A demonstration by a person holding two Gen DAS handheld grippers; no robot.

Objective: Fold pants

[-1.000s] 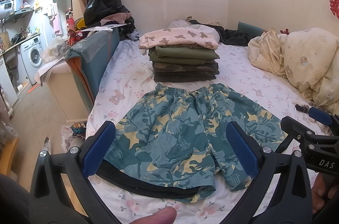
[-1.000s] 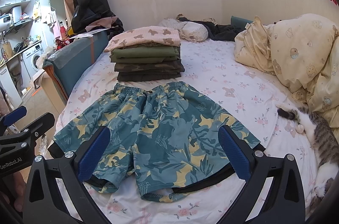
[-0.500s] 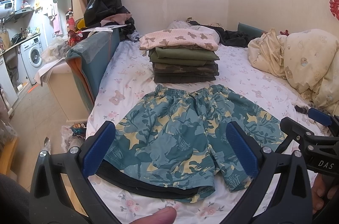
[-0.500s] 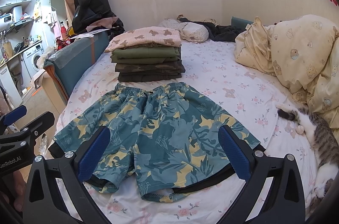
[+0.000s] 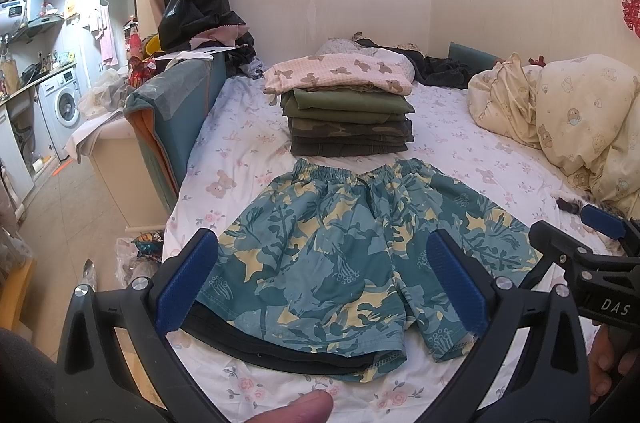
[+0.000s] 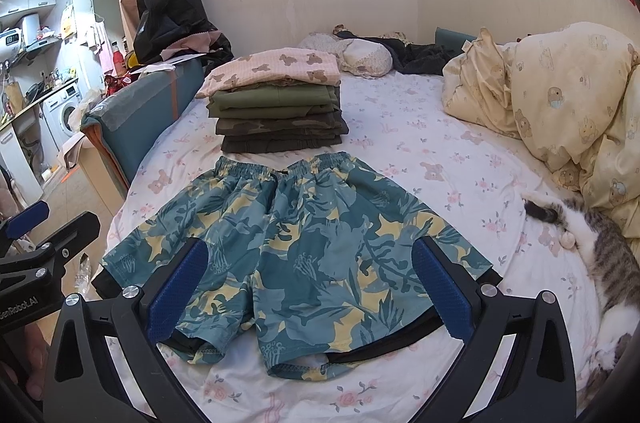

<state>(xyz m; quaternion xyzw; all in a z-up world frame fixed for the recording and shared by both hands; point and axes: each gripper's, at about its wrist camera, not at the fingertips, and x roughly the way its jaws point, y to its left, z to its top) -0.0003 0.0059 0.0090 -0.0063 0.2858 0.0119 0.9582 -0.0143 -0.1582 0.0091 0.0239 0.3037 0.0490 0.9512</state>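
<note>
Left wrist view: the left claw (image 5: pixel 322 279) is spread wide with blue pads, holding nothing, above the near edge of the bed (image 5: pixel 248 143). At the right edge the right claw (image 5: pixel 600 251) reaches in side-on; white letters "DAS" show on its black body, and how far it is parted cannot be told here. The shorts (image 5: pixel 352 255), teal with a yellow leaf print, lie flat near the bed's near edge, waistband toward the far side, both legs toward the camera. A black garment (image 5: pixel 276 347) pokes out from under the near hems. Just beyond the waistband stands a stack of folded clothes (image 5: pixel 348 119), olive and camouflage, topped by a pink bear-print piece. A cream duvet (image 5: pixel 560 111) is heaped along the right edge. Off the left edge stand a washing machine (image 5: pixel 64 103) and a water heater (image 5: pixel 18 11) with a lit display, digits too small to read.

Right wrist view: the right claw (image 6: pixel 310 289) is likewise wide apart and holds nothing, over the shorts (image 6: pixel 296 247). The left claw (image 6: pixel 44 243) enters at the left; its side reads "GenRobot.AI", partly cut off. A tabby cat (image 6: pixel 600 255) lies at the right edge, just beside the duvet (image 6: pixel 560 91), apart from the shorts. The stack (image 6: pixel 276 111) sits just past the waistband.
</note>
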